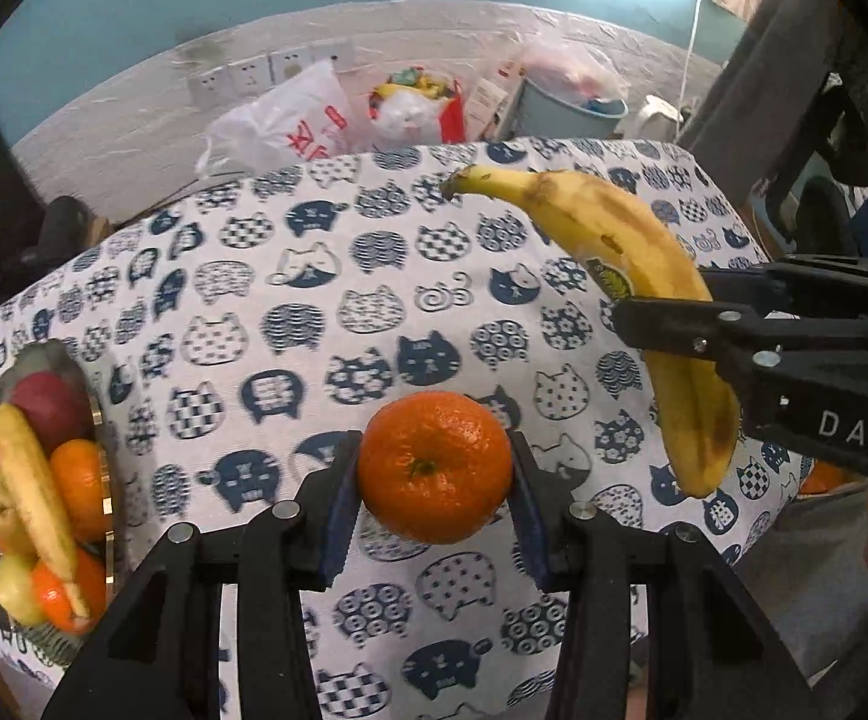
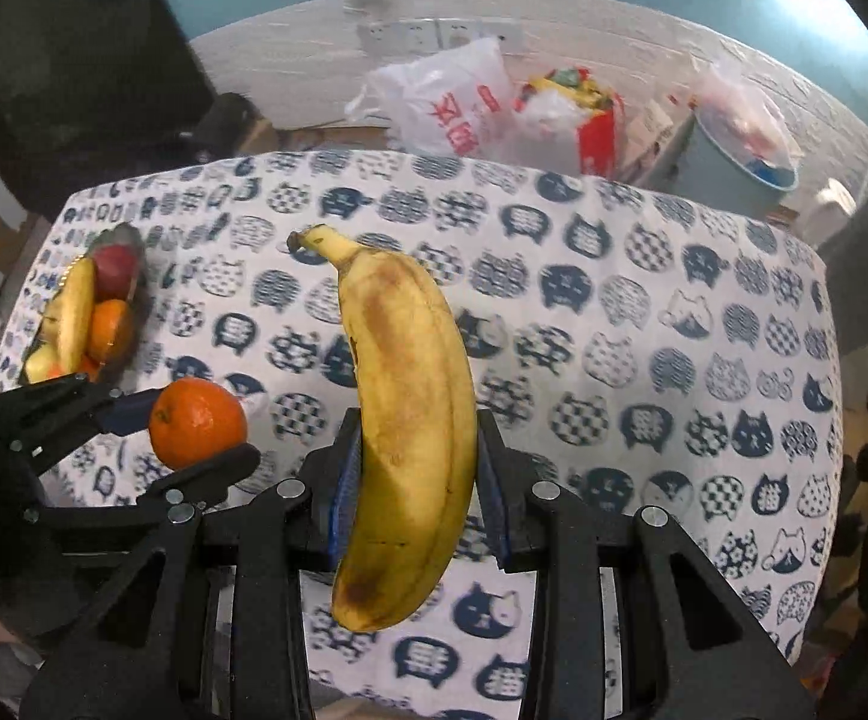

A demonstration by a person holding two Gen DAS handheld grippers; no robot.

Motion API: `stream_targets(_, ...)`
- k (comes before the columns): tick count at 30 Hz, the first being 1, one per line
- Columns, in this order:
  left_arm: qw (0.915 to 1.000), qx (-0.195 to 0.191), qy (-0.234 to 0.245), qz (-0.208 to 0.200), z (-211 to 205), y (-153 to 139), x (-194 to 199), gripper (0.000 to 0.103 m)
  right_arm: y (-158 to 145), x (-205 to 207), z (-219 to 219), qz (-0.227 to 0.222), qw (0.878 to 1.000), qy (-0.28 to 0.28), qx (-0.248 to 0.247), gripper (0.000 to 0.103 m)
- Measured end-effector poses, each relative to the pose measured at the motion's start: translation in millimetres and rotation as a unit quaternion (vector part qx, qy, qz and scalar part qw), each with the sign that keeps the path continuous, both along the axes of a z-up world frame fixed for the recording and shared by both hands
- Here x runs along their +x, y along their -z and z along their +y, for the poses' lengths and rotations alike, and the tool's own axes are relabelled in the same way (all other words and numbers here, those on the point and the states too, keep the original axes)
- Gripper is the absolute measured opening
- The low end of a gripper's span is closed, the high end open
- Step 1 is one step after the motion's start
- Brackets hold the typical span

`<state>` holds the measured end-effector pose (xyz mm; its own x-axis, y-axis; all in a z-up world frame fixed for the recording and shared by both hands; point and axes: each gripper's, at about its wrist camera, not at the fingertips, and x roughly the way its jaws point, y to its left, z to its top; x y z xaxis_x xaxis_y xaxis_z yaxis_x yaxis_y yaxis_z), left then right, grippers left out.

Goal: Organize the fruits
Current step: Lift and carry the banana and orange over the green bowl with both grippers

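The left gripper is closed on the orange; the right gripper is clamped across the banana, long axis running away; both are held above the tablecloth; the fruit tray lies far left, nearer the left gripper.

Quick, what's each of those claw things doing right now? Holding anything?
Left gripper: closed on the orange, held above the table.
Right gripper: closed on the banana, also lifted clear.

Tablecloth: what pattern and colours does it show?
The tablecloth is white with navy cat-head prints, clearest in the right wrist view.
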<state>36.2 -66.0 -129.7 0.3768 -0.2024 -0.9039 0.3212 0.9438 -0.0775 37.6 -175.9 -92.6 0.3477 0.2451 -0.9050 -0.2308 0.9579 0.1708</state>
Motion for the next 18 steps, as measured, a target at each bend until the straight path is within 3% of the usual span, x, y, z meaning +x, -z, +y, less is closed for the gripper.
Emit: stream_targets(18,0.9932,-0.026,-0.112,-0.019,121,-25,-9,0.046,-16,15,103,-0.009,0.998,-0.067,0.007,0.033)
